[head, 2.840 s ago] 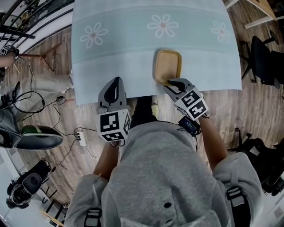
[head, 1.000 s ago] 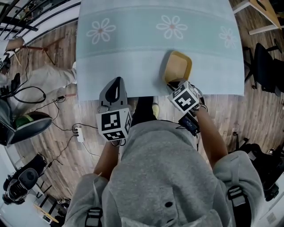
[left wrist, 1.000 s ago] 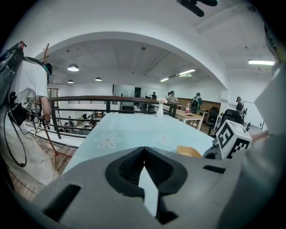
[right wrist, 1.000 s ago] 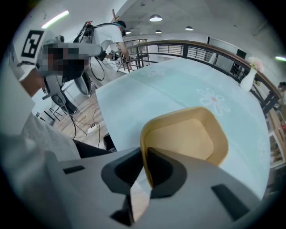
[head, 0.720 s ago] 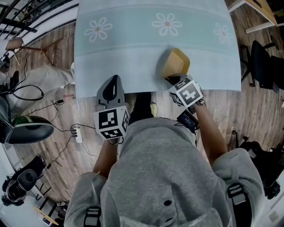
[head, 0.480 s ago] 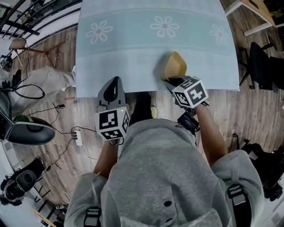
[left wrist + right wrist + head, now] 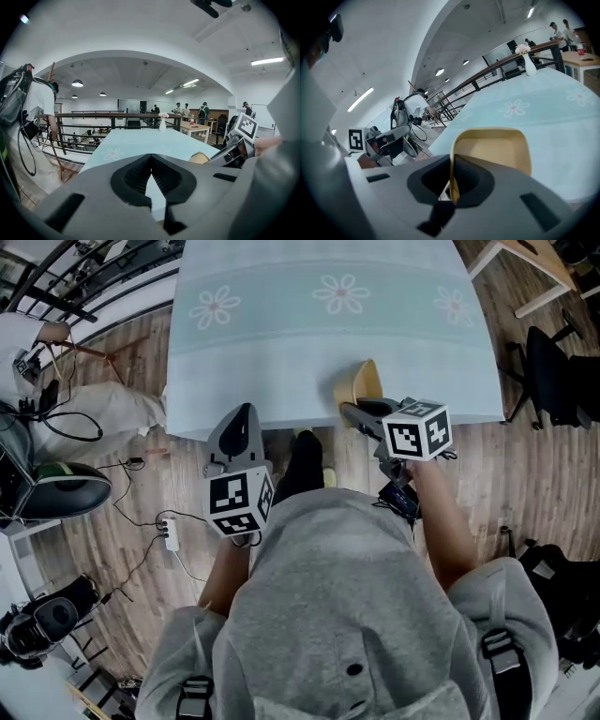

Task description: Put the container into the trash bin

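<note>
Now container [image 7: 364, 385], apparently upended, rim clamped in right gripper [image 7: 354, 412]; left gripper [image 7: 243, 416] closed, empty.

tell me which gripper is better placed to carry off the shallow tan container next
Right. The right gripper is shut on the rim of the shallow tan container, tipped up at the edge of the pale blue flowered table. The left gripper is shut, empty, and apart from it.
</note>
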